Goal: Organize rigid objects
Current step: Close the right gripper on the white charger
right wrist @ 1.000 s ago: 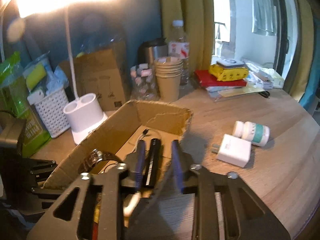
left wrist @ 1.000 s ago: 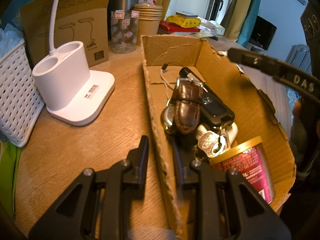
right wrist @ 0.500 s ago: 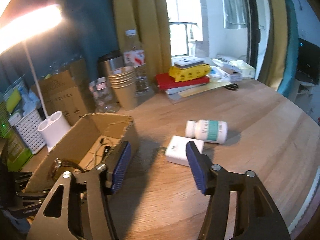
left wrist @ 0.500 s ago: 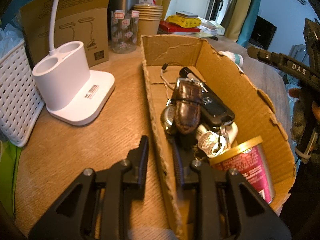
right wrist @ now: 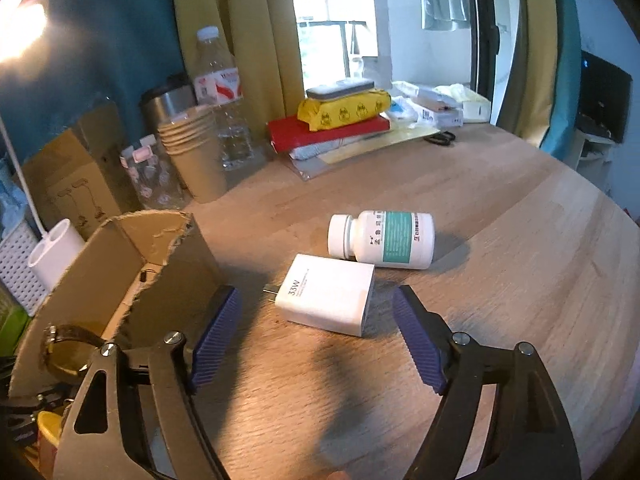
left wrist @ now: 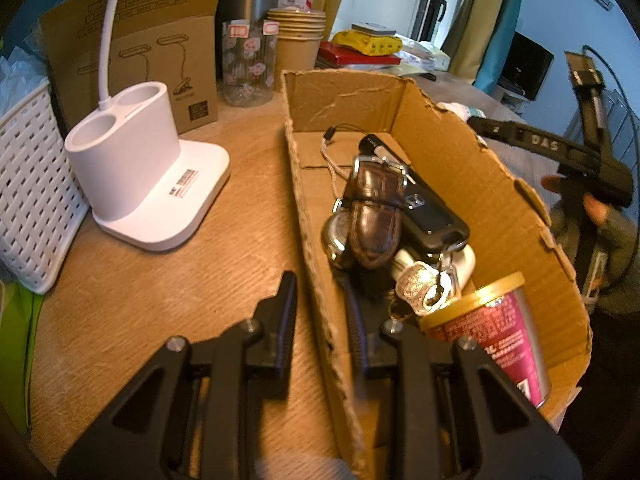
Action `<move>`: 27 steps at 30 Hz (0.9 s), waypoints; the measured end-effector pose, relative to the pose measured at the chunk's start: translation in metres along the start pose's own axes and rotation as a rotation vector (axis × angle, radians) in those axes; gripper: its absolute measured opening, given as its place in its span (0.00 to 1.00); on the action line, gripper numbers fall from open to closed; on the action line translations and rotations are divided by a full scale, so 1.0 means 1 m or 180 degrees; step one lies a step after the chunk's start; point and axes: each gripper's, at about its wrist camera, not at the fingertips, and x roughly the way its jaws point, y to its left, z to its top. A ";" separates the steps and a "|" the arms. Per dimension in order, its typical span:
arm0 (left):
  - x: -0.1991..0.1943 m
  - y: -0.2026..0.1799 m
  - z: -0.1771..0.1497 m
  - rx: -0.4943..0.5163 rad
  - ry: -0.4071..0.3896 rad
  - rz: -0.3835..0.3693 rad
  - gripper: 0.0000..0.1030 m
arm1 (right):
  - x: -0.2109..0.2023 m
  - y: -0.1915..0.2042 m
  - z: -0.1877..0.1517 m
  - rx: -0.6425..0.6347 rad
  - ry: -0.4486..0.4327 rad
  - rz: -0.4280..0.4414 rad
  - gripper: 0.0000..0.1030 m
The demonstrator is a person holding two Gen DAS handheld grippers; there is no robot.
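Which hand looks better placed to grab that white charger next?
Right. The right gripper faces the white charger, its jaws opening with nothing pressed between them. The left gripper is clamped on the cardboard box wall.

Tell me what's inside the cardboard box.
The cardboard box holds a brown-strapped watch, a car key, a corded black stick and a red can. Things beneath that pile are covered.

Left gripper (left wrist: 320, 304) clamped nearly shut and angled downward; right gripper (right wrist: 316, 332) angled downward, jaws opening, nothing between them.
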 end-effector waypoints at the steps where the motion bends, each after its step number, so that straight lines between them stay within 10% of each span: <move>1: 0.000 0.000 0.000 0.0000 0.0000 0.0000 0.26 | 0.003 0.000 0.000 0.0004 0.0009 -0.0005 0.79; 27: 0.000 0.000 0.000 -0.0001 0.0000 0.0001 0.26 | 0.062 -0.009 0.018 0.0152 0.0471 -0.0137 0.68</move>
